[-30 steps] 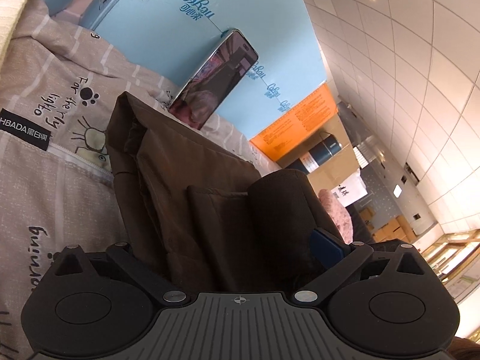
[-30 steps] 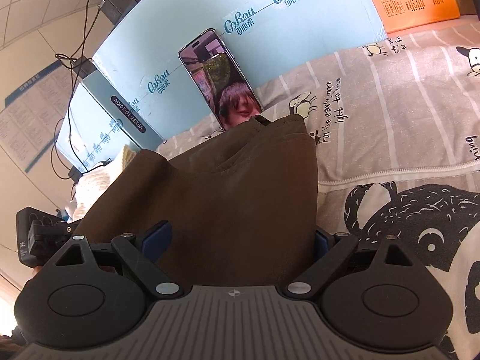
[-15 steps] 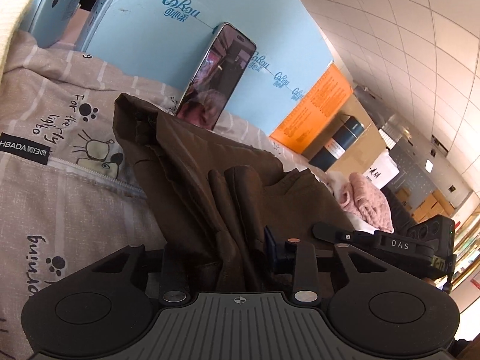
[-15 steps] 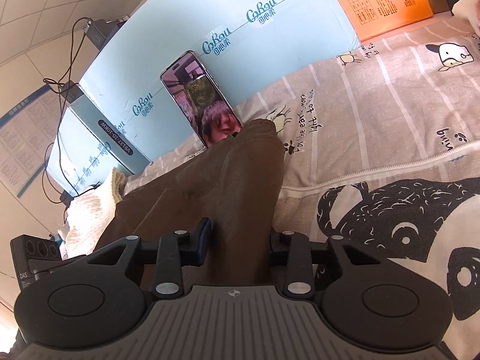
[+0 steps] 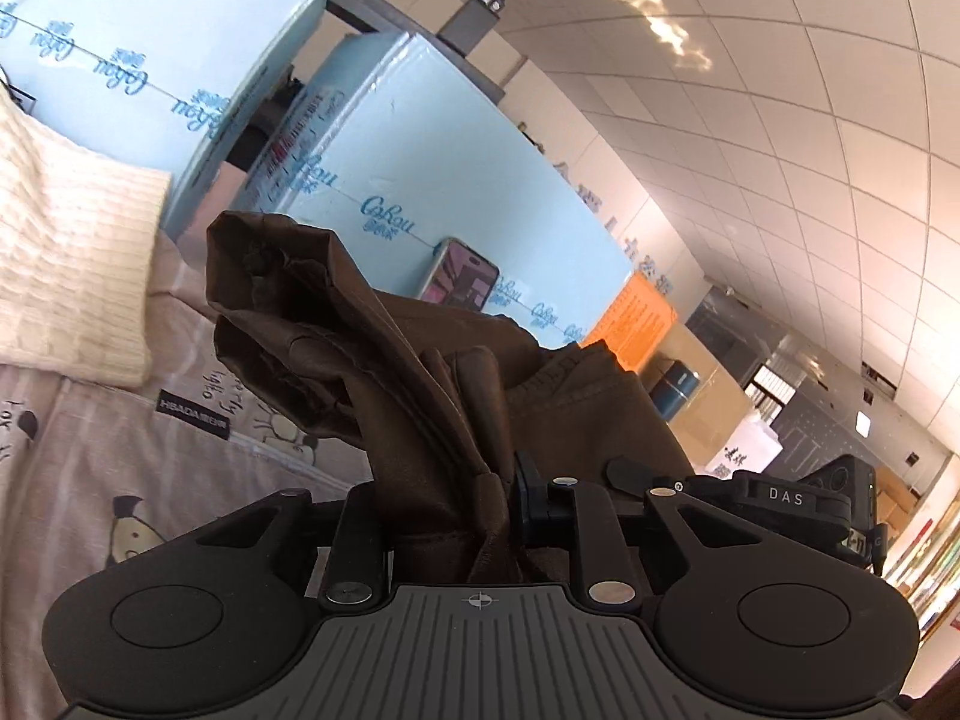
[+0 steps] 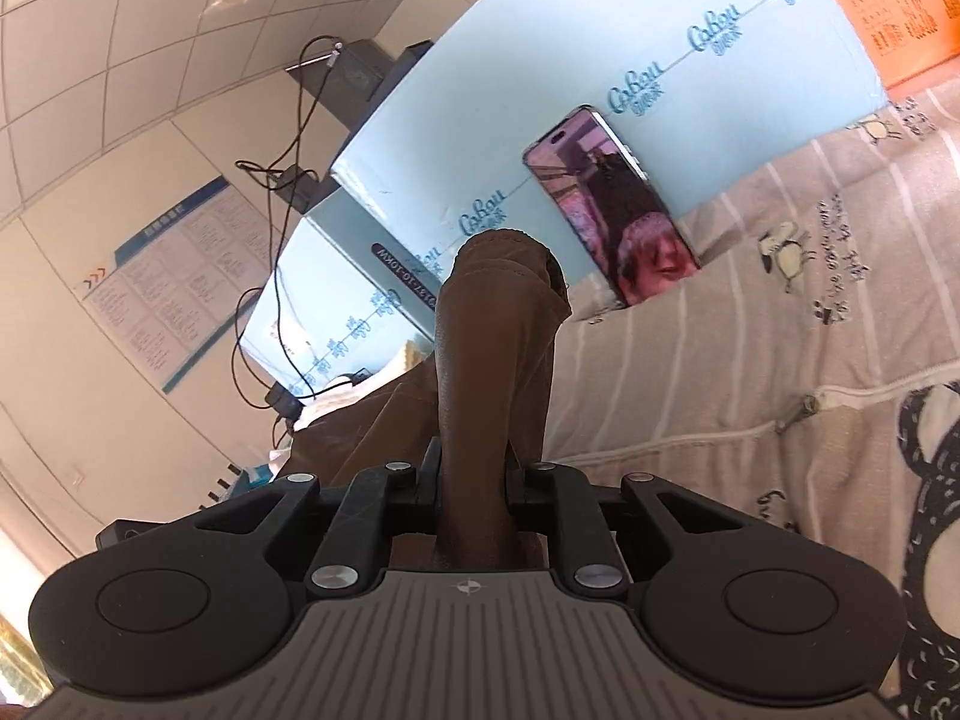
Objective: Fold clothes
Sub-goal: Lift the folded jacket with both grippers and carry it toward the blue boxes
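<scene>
1. The left gripper [image 5: 447, 501] was clenched on a bunched fold of the brown garment [image 5: 384, 354].
2. The right gripper [image 6: 471, 480] pinched another fold of it [image 6: 495, 336].
3. The garment hung lifted above the printed bedspread [image 6: 780, 312], near the phone [image 6: 612, 204] at its far edge.

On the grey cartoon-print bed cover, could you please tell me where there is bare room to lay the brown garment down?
Bare grey cartoon-print bed cover lies right of the brown garment, between the propped smartphone and the black panda print. Left is crowded: the cream knitted garment, and light-blue foam boards wall the back.
</scene>
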### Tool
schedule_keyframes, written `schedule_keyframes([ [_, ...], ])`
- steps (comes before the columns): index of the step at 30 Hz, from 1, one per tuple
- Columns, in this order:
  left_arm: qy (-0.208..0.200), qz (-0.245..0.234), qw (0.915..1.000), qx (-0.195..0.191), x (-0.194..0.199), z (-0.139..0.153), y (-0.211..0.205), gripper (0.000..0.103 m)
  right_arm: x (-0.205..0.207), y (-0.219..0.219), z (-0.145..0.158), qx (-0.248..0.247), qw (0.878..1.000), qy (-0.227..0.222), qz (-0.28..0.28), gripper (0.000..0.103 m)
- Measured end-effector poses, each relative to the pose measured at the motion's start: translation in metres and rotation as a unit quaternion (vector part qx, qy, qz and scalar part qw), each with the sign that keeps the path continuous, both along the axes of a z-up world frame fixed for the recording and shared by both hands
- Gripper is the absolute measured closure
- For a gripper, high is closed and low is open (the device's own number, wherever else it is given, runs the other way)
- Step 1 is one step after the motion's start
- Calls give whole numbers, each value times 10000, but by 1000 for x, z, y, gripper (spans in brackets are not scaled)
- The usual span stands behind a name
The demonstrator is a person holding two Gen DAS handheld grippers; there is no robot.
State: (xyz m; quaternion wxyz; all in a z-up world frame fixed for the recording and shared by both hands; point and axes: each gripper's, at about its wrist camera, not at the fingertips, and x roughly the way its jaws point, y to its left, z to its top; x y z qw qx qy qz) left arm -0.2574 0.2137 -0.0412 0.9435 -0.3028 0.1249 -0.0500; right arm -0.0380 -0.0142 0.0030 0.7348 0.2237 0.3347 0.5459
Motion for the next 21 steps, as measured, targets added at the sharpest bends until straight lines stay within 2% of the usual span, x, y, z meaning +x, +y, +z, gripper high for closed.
schedule_keyframes([
  [4, -362, 839, 9958, 60, -42, 15, 27, 82, -12, 56, 25, 146, 9979, -339, 538, 89],
  [8, -582, 1546, 9855, 401, -67, 36, 54, 82, -27, 122, 43, 390, 9920, -672, 994, 89],
  [11, -607, 1964, 9764, 664, -71, 51, 75, 82, -26, 173, 51, 482, 9903, -497, 1202, 89],
  [15, -644, 2357, 9681, 553, -73, 56, 117, 82, -16, 232, 55, 559, 9908, -263, 1207, 89],
  [17, -596, 2445, 9664, 519, -68, 54, 135, 82, -18, 253, 52, 526, 9912, -402, 1150, 89],
  [21, -237, 2495, 9663, 581, -46, 43, 163, 82, -21, 290, 38, 305, 9921, -781, 933, 89],
])
